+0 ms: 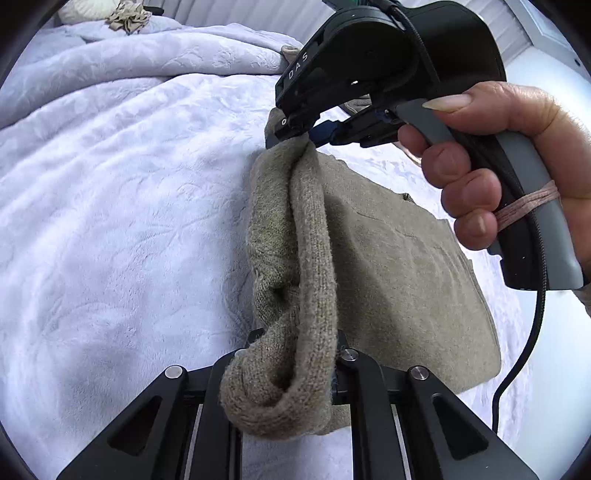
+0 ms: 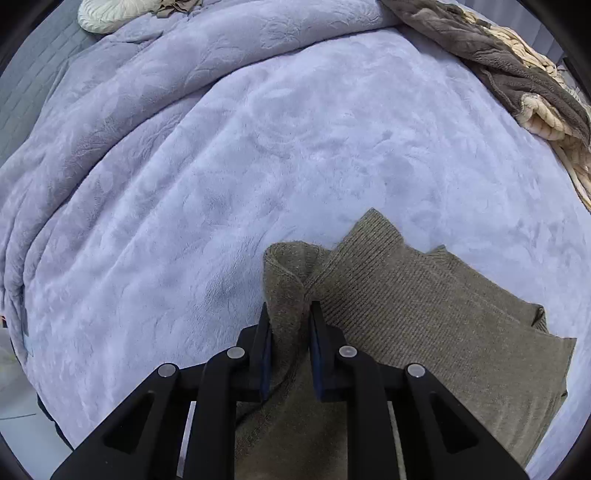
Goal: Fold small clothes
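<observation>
An olive-green knit garment [image 1: 399,266] lies partly flat on the lavender blanket [image 1: 110,184]. Its near edge is bunched into a thick roll lifted off the bed. My left gripper [image 1: 295,354] is shut on one end of that roll. My right gripper [image 1: 295,136], held by a hand, is shut on the other end, farther from the left camera. In the right wrist view the right gripper [image 2: 288,325] pinches a raised fold of the garment [image 2: 424,317], whose rest spreads flat to the right on the blanket [image 2: 258,147].
A folded-back ridge of the blanket [image 2: 184,55] runs across the far side. A brown and cream throw [image 2: 524,85] lies at the far right. A cream cushion [image 2: 110,14] and a small crumpled beige cloth [image 1: 129,16] sit at the far left. A black cable [image 1: 517,369] hangs from the right gripper.
</observation>
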The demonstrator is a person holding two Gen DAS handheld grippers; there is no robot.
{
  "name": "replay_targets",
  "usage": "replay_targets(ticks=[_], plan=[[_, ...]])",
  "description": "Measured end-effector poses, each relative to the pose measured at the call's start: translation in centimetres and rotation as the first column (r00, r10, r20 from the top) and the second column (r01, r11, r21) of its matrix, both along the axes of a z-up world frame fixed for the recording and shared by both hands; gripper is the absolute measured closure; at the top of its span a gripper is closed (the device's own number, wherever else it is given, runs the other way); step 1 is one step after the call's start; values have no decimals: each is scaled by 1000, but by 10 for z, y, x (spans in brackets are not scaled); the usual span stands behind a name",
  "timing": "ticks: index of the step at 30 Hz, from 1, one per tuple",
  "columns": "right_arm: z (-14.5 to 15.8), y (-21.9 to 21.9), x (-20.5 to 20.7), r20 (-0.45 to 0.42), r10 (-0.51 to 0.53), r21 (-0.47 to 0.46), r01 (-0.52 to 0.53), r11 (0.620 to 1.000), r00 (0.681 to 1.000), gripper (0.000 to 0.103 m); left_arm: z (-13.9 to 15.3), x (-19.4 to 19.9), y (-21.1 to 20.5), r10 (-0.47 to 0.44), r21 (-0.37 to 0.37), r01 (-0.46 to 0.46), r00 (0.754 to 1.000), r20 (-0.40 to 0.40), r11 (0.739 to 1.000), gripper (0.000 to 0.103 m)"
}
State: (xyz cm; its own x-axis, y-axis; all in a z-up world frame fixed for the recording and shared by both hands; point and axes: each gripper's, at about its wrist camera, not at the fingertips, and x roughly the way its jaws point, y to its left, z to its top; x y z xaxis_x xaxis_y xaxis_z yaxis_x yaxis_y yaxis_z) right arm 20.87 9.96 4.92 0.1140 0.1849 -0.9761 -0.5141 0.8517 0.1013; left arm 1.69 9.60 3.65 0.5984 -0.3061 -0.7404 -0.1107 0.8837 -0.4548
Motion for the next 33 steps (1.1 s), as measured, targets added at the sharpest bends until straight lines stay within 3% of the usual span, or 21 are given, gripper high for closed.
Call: replay_targets(ticks=[10,33], plan=[[36,-40,1,29,27,62,-28,998,999,85,20,8,-31,-12,156,23,997,-70,988,90],[75,-166,12,42,-54,267,41,963,998,85,55,27,-103,-61,322,87,994,-92,943,93]])
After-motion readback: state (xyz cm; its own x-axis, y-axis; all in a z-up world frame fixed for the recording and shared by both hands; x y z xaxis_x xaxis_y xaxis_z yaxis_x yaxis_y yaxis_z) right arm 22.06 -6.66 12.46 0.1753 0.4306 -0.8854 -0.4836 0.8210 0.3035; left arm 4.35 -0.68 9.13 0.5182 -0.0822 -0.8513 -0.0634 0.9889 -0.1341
